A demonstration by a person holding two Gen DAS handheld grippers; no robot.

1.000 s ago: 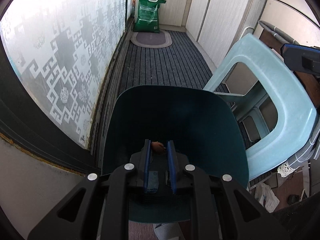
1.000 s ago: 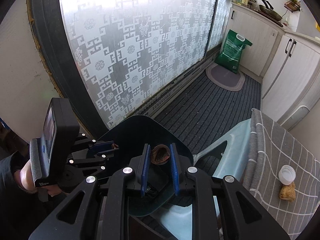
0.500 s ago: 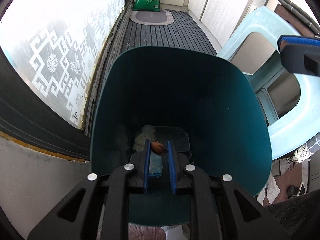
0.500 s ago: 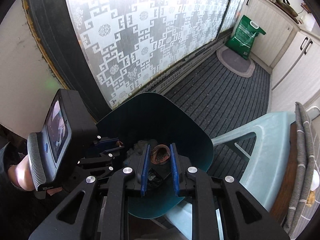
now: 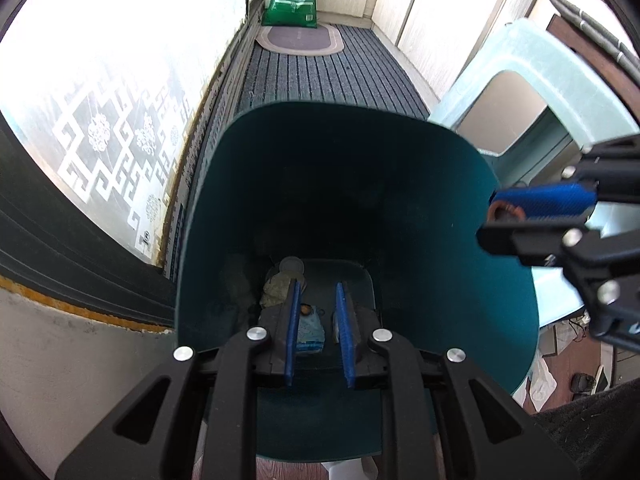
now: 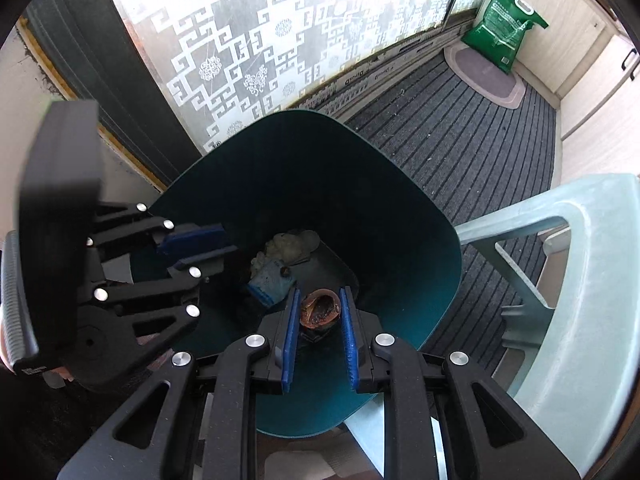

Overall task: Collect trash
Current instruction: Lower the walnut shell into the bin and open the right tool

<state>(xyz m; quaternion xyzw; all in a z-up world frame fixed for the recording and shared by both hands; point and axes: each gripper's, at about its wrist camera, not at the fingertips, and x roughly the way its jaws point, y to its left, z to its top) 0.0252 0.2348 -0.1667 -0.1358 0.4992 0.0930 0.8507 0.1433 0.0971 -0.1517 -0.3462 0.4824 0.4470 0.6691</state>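
**Both tongs over the bin**

I hold my right tongs (image 6: 319,307) clamped on a brown husk (image 6: 319,311) above the teal bin (image 6: 416,240). My left tongs (image 5: 318,306) stand slightly parted and hold nothing; a blue packet (image 5: 310,330) lies directly below them in the bin.

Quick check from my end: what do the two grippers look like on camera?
Both match: the left gripper and right gripper are matte black plastic frames with triangular cutouts, silver round bolt heads and ridged blue pads lining the jaws. The left one carries a flat black block with a ribbed grip.
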